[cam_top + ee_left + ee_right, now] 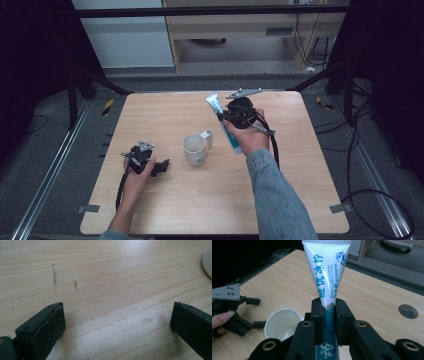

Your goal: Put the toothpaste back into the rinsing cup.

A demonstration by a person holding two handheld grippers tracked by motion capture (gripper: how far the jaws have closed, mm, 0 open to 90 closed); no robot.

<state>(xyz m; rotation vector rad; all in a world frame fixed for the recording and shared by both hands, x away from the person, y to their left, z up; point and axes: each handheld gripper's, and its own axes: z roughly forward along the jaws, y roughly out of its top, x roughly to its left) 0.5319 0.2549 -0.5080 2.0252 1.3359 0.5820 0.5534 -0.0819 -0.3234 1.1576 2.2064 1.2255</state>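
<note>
One glossy, flat-crimped toothpaste tube pinched in the right gripper.

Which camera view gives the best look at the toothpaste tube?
The right gripper view: the toothpaste tube stands close, its print readable, pinched between the right claw's jaws. The high view shows the tube small, slanting over the table beside the cup. The left gripper view adds nothing about it.

obstacle: white mug mid-table between grippers | free: bare table near edge and left side
</note>
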